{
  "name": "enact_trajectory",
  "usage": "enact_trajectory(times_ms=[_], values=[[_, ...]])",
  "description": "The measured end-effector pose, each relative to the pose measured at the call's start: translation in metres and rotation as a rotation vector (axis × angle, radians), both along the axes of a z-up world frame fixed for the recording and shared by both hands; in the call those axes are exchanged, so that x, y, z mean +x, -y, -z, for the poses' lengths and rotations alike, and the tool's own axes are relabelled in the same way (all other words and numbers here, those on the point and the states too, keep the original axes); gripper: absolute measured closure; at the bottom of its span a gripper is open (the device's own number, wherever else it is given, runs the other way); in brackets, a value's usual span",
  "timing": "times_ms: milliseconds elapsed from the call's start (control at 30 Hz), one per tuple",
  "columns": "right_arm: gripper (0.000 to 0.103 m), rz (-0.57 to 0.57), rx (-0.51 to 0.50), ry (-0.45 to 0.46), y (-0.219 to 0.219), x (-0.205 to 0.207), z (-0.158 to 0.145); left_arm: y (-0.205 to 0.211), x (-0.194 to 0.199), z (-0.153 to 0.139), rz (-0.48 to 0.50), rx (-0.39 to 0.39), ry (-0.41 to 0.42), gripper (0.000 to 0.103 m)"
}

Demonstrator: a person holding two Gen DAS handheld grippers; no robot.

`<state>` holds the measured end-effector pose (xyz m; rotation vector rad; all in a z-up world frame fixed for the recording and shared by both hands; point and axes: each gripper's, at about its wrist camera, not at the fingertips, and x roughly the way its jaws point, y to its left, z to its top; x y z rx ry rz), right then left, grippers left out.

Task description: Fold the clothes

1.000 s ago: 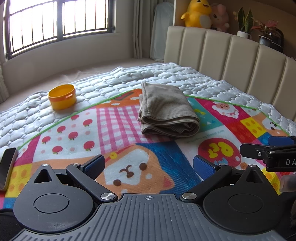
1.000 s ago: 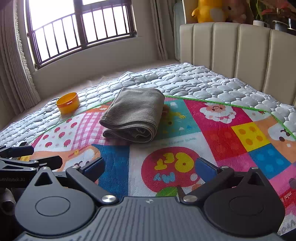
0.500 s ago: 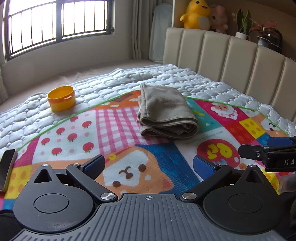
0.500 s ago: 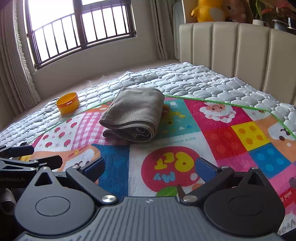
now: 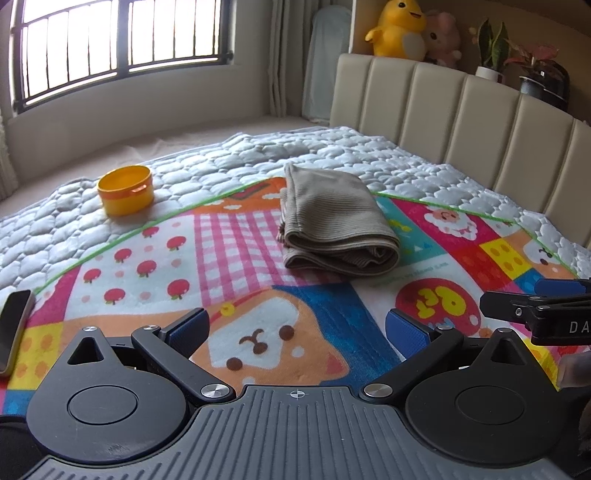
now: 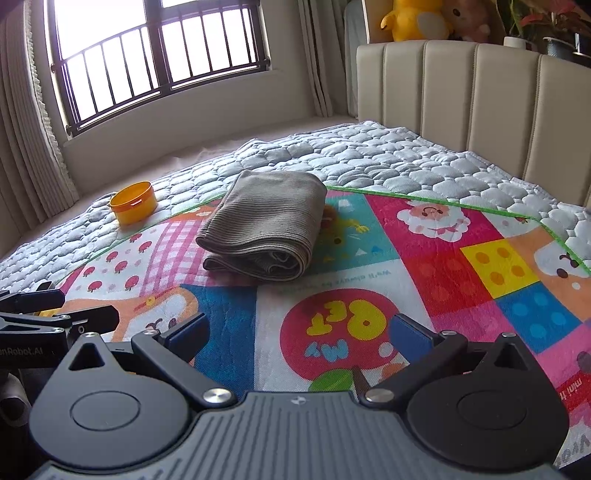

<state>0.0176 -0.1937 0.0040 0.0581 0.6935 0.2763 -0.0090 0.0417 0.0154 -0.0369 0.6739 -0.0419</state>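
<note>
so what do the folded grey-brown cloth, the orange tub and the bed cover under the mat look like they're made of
Folded cloth: likely a soft ribbed knit, matte; fine parallel ridges run along it and the folds are rounded.
Orange tub: probably plastic; smooth, evenly coloured thin wall with a faint sheen.
Bed cover: seemingly quilted fabric with padding; puffy stitched cells and a slight satin shine.

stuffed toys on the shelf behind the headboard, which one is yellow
The duck plush, leftmost on the shelf; the pink plush sits just right of it.
</note>
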Motion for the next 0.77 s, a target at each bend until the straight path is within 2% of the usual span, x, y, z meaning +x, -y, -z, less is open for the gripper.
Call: enact_trajectory(times_ms=[767], values=[[0.000, 0.000, -0.012, 0.000, -0.0018, -0.0006, 0.0000, -0.0012, -0.0023, -0.0007, 0.001, -0.012, 0.016, 0.000]])
